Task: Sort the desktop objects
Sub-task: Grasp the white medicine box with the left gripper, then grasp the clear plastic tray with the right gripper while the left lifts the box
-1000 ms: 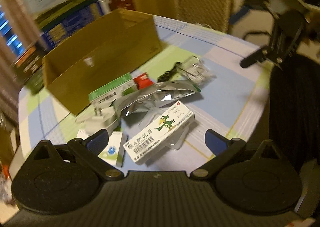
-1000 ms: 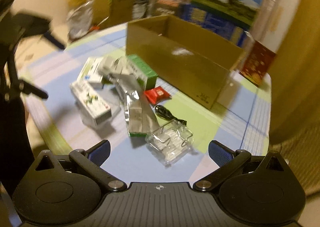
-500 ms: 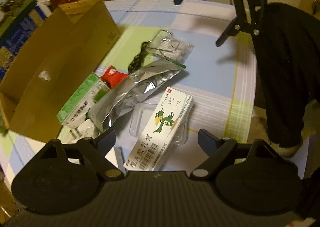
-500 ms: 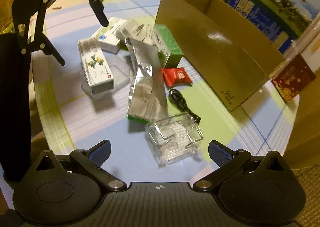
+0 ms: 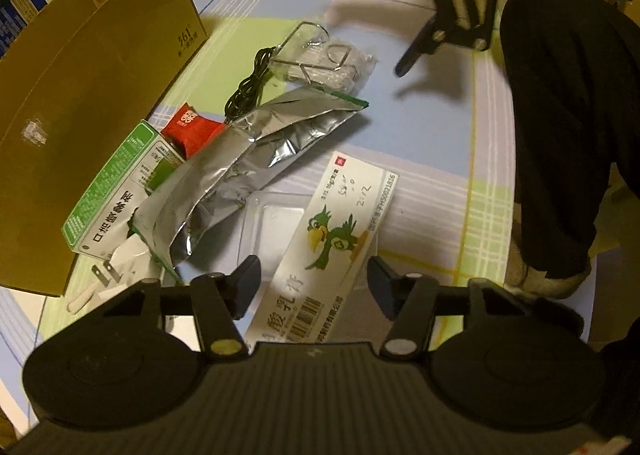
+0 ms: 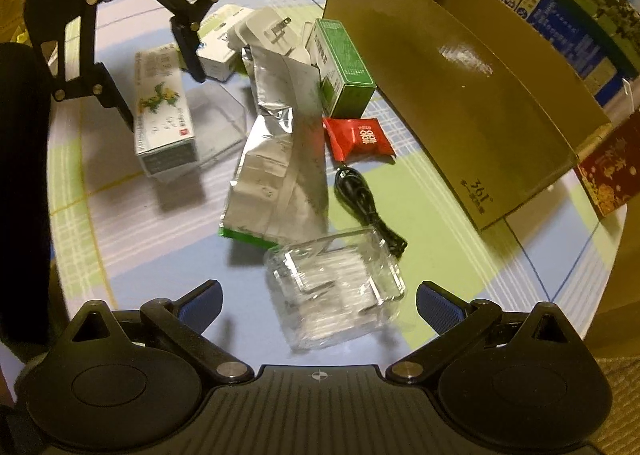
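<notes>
L tongs (image 5: 313, 279) closing, dropped over parrot box (image 5: 332, 239).

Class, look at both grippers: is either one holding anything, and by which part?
Nothing is held. The left gripper is closing around the white parrot-printed carton, pads not touching. The right gripper hangs open above the clear plastic box.

Foil pouch (image 6: 276, 159) between parrot carton (image 6: 162, 111) and cardboard box (image 6: 472, 95).

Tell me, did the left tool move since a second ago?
Yes. The left tool came down toward the table and over the parrot box, which now sits between its closing fingers. The cardboard box looks nearer.
</notes>
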Motion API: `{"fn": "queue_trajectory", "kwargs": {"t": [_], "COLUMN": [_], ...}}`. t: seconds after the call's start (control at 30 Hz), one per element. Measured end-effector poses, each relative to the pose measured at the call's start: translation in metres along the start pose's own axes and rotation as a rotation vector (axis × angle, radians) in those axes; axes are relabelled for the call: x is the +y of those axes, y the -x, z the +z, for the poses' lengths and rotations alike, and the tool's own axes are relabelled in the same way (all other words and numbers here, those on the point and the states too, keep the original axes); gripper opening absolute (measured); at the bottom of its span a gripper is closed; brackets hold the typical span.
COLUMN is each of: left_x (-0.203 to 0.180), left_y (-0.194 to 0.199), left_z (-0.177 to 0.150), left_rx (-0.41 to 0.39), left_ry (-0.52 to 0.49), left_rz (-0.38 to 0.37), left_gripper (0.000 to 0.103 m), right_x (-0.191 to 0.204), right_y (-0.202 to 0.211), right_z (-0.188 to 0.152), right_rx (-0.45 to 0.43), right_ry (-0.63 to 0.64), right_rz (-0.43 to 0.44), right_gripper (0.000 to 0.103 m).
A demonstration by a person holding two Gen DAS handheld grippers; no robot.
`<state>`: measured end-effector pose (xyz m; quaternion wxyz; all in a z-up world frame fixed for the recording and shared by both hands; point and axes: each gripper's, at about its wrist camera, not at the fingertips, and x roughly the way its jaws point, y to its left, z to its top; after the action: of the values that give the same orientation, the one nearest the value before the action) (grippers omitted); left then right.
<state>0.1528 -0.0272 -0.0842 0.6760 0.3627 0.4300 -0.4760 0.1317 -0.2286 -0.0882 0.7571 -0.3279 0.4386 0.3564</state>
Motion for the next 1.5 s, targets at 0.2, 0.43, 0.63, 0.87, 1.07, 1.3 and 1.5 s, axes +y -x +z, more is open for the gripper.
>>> {"fn": "queue_trajectory", "kwargs": {"t": [0.2, 0.43, 0.63, 0.87, 1.07, 1.3, 1.5], "left_x": [0.007, 0.013, 0.014, 0.011, 0.004, 0.001, 0.009], "left_y": [0.001, 0.003, 0.004, 0.007, 0.016, 0.038, 0.069], "left_z": [0.000, -0.008, -0.010, -0.011, -0.013, -0.014, -0.008], "left_rx": [-0.016, -0.039, -0.037, -0.028, -0.029, -0.051, -0.080], "left_ry": [0.034, 0.092, 0.138, 0.146, 0.173, 0.245, 0.339], "left_rz": [-0.029, -0.028, 0.006, 0.040, 0.082, 0.132, 0.195], "left_gripper": [0.033, 0.033, 0.033, 0.033, 0.033, 0.033, 0.033], "right_x": [-0.012, -0.023, -0.025, -0.019, -0.013, -0.008, -0.011], "right_y": [-0.018, -0.041, -0.050, -0.044, -0.028, 0.006, 0.049], "right_z": [0.010, 0.017, 0.020, 0.014, 0.004, 0.001, 0.025], "right_rx": [0.022, 0.076, 0.103, 0.112, 0.099, 0.061, -0.002], "right_ry": [0.013, 0.001, -0.018, -0.051, -0.106, -0.170, -0.227], "right_rz": [0.028, 0.098, 0.114, 0.086, 0.031, -0.042, -0.125], "right_gripper": [0.101, 0.101, 0.083, 0.077, 0.077, 0.077, 0.077]}}
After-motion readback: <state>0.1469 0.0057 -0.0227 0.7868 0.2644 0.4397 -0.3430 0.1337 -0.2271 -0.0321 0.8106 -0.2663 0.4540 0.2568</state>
